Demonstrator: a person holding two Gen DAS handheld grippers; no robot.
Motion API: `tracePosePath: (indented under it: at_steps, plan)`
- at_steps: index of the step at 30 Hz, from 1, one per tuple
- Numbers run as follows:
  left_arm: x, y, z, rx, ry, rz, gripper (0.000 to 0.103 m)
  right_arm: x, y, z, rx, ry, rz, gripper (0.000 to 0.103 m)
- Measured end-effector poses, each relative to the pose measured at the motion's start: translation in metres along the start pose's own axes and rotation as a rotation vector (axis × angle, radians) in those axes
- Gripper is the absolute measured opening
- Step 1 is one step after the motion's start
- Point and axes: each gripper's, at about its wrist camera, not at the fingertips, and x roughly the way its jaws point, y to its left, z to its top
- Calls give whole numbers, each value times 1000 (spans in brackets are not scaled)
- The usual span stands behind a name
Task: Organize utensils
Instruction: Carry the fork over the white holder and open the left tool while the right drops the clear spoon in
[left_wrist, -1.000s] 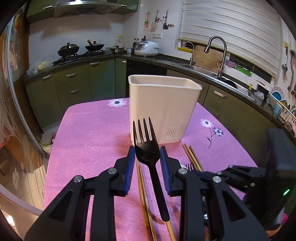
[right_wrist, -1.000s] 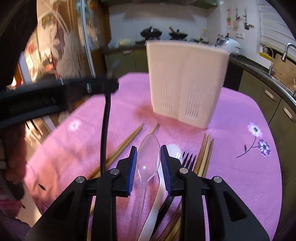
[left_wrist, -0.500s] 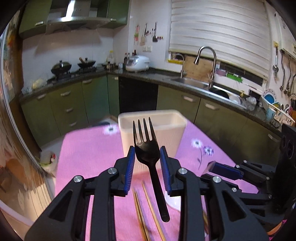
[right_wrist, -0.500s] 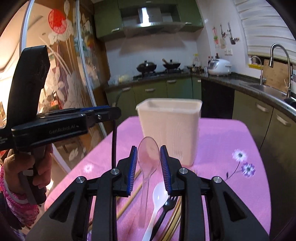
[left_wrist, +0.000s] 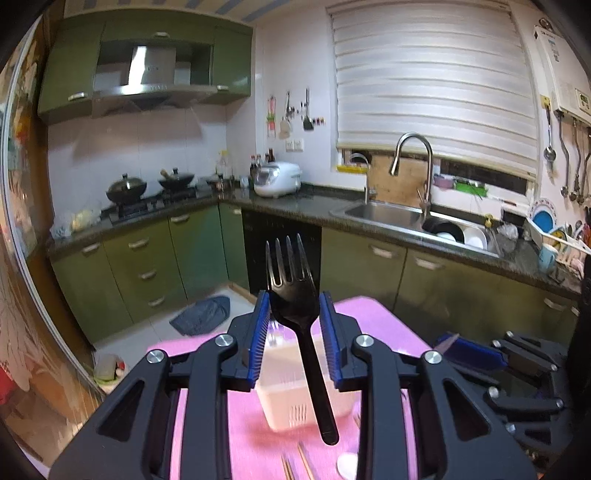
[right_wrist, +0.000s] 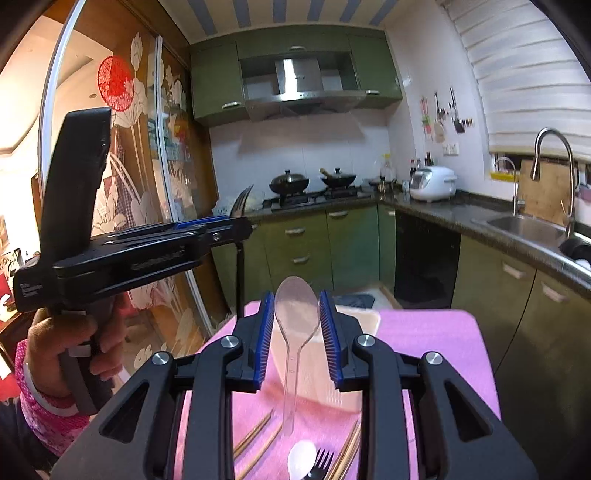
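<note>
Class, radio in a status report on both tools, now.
Left tool shut on black fork. Right tool shut on clear spoon. White holder below on pink table. Nothing blocking.

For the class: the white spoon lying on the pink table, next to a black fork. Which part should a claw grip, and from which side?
Grip the white spoon across its handle, coming from above. It lies flat, so only a top approach fits; the bowl is broad and rounded, and the black fork crowds it.

A black fork (left_wrist: 293, 295) and a clear spoon (right_wrist: 296, 314) are hanging handle-down above a blurred, seemingly cream holder (left_wrist: 291, 402); chopsticks (right_wrist: 255, 439) are lying below.
</note>
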Motion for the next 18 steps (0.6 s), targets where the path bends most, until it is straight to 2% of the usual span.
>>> tracePosePath:
  at_steps: [7, 11, 18]
  plan:
    - [28, 3, 32, 22, -89, 92, 27, -2, 3, 34, -22, -69, -2, 26]
    - [57, 5, 29, 34, -113, 131, 27, -2, 4, 50, -31, -98, -13, 26]
    - [108, 7, -8, 24, -23, 126, 27, 6, -5, 73, -35, -128, -38, 26]
